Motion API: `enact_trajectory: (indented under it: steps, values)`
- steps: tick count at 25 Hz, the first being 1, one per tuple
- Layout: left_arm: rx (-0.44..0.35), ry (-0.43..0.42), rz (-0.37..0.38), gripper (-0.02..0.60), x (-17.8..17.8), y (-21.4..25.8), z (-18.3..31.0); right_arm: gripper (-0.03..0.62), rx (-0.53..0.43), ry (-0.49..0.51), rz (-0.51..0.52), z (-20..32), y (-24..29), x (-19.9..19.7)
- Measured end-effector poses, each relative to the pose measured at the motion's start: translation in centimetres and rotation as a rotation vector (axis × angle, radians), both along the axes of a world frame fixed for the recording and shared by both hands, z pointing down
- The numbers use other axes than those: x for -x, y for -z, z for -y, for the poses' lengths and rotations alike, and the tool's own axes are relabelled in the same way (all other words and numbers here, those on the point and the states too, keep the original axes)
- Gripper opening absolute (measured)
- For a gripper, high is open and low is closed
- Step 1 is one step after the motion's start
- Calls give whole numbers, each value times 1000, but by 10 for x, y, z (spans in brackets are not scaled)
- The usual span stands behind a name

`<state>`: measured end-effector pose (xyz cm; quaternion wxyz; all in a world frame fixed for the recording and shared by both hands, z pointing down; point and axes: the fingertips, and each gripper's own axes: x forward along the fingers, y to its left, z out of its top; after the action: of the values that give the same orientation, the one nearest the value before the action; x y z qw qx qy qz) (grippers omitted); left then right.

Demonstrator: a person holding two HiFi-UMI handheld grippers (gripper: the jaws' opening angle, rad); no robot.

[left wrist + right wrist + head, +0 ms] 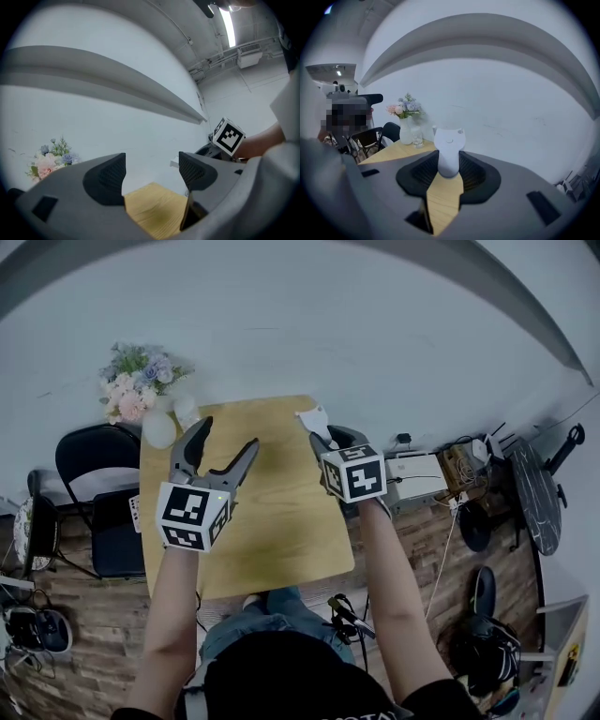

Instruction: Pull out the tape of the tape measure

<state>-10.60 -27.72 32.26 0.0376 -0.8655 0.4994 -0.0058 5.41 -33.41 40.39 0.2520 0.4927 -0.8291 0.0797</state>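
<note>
A white tape measure (449, 149) stands upright between the pads of my right gripper (449, 168), which is shut on its lower part. In the head view the tape measure (314, 418) is held above the far right edge of the wooden table (272, 531), sticking out beyond my right gripper (323, 439). No tape is seen drawn out of it. My left gripper (228, 435) hovers over the table's left half, open, with nothing between its fingers. In the left gripper view its jaws (152, 171) stand wide apart over the tabletop, and the right gripper's marker cube (228, 136) shows at the right.
A white vase of flowers (141, 395) and a small glass (186, 409) stand at the table's far left corner. A black chair (94, 484) stands left of the table. Boxes, cables and bags (450, 474) lie on the floor to the right. A white wall is beyond.
</note>
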Motion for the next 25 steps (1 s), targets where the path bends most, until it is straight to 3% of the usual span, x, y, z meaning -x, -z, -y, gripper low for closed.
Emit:
enact_trajectory:
  steps: [11,16,25]
  values:
    - [-32,-91,17,341,-21,11,-31,144,-98,37,36,-71,50,10]
    - [-47,-106,21,283,-41,13,-37,144,-119,78,37,-86,60,1]
    - [-48,-267,107,140,-98,7,-47,144,-87,205,28,-104,61,-6]
